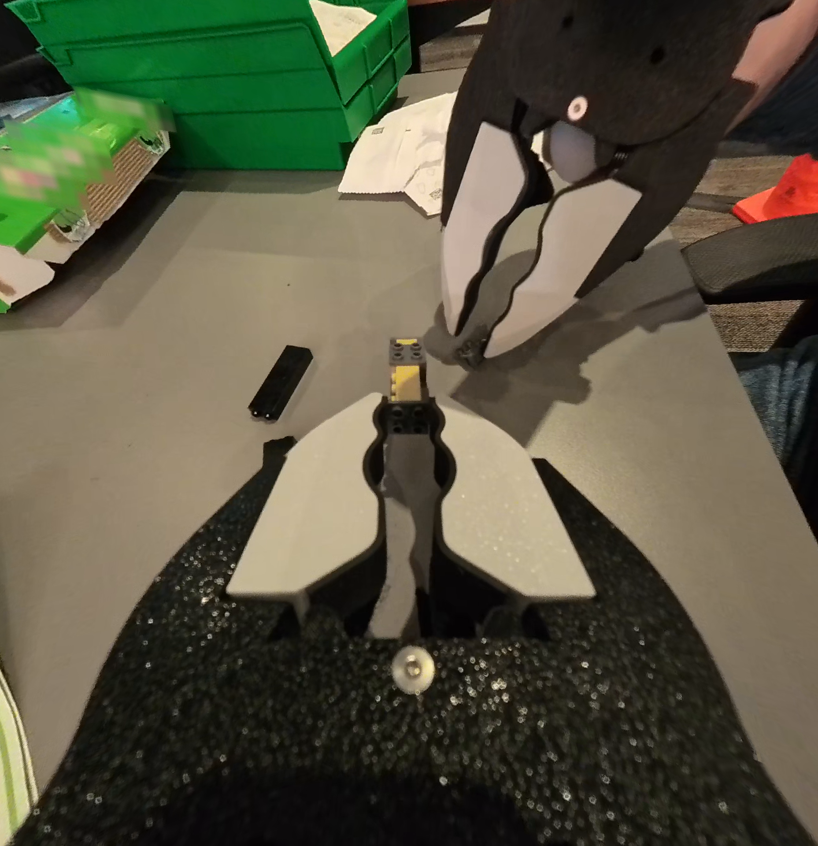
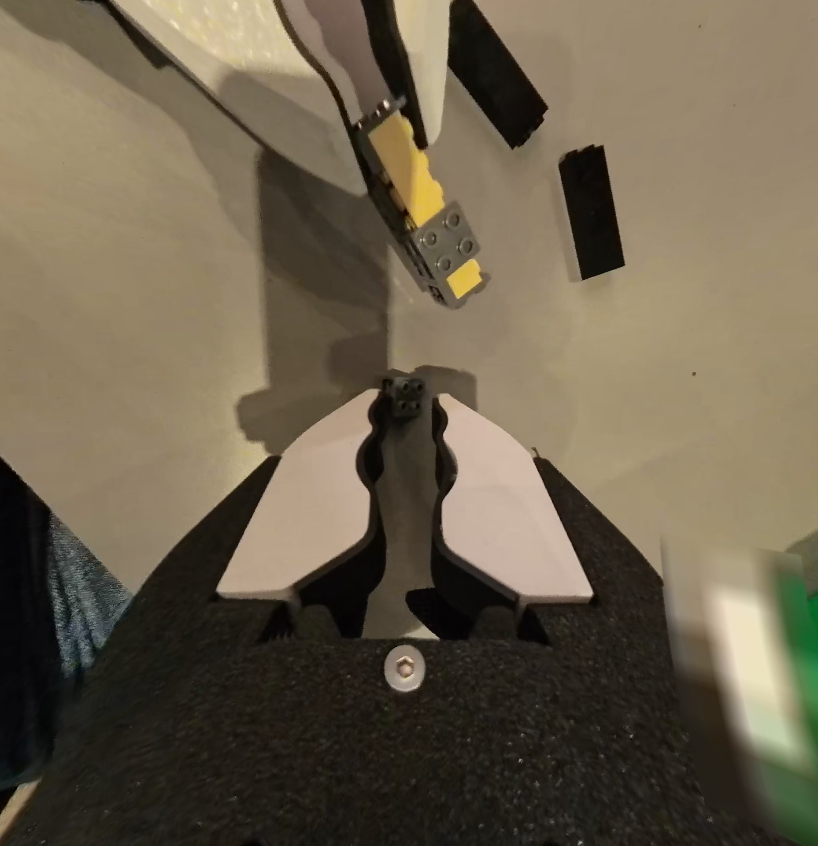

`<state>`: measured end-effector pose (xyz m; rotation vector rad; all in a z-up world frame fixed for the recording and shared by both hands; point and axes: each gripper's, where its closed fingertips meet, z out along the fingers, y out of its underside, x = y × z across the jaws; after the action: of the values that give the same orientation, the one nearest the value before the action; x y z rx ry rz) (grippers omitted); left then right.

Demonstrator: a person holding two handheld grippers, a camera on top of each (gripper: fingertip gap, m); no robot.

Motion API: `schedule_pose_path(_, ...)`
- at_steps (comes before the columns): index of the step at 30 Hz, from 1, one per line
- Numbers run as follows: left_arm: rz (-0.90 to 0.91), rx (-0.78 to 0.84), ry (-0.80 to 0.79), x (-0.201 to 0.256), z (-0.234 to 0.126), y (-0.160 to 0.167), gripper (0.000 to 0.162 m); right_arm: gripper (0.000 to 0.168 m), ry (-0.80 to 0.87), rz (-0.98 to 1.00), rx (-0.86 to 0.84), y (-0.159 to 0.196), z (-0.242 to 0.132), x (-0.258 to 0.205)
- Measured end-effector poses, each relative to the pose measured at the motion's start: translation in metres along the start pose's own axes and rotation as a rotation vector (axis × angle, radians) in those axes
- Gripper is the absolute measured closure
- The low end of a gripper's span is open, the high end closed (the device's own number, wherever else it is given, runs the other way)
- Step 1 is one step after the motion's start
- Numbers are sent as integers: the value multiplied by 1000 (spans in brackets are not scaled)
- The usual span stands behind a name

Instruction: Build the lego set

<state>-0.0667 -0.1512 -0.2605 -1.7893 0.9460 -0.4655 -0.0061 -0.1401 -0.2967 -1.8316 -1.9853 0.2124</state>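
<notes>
Matt grey table; glossy plastic green bins; crumpled white paper.

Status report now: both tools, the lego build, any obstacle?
Left tool shut on grey-yellow assembly. Right tool shut on small black brick, at the table. Two black bricks lie beside, path clear.

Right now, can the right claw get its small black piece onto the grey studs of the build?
Probably yes: the right claw grips the small black piece, and bare table separates it from the grey studs.
</notes>
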Motion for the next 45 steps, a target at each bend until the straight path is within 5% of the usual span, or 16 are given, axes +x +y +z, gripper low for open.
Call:
schedule_pose_path(18, 1, -14, 18, 3, 1, 1, 145, 161, -11, 29, -4, -1, 4, 0)
schedule_pose_path(27, -12, -13, 28, 3, 1, 1, 145, 162, -5, 58, 166, -10, -12, 12)
schedule_pose_path(34, -20, -9, 43, 5, 1, 0, 145, 162, -50, -110, 490, -63, -49, -2)
schedule_pose_path(45, -56, 39, 74, 7, -2, -6, 146, 161, 7, -316, 406, -71, -28, -5)
